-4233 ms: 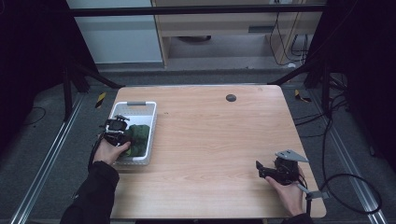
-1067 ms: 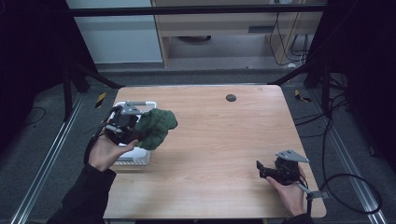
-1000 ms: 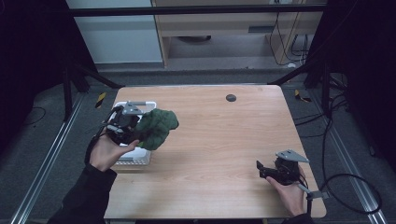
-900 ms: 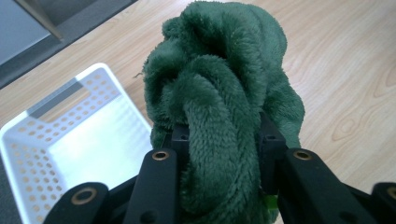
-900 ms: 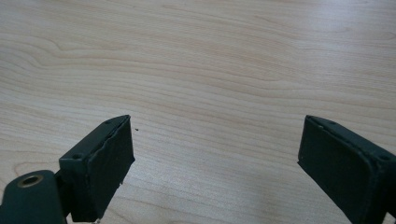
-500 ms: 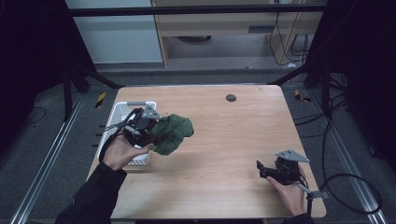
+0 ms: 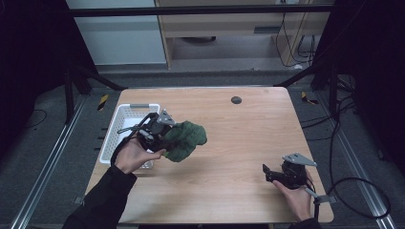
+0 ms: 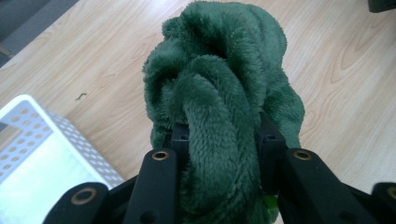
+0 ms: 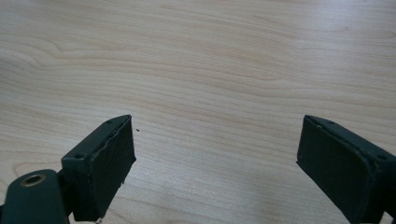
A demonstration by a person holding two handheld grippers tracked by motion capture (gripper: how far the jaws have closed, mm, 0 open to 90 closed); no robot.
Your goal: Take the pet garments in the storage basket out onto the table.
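Left gripper: jaws clamped on a thick fold of the green plush cloth, which it holds clear above the counter, just beside the white perforated basket at the counter's left edge, presumably in transfer toward open wood. The cloth is deep green, fleecy and bunched into rounded folds, with one rope-like fold pinched between the jaws. Right gripper: jaws spread wide and holding nothing, resting low near the counter's front right corner, apparently in waiting.
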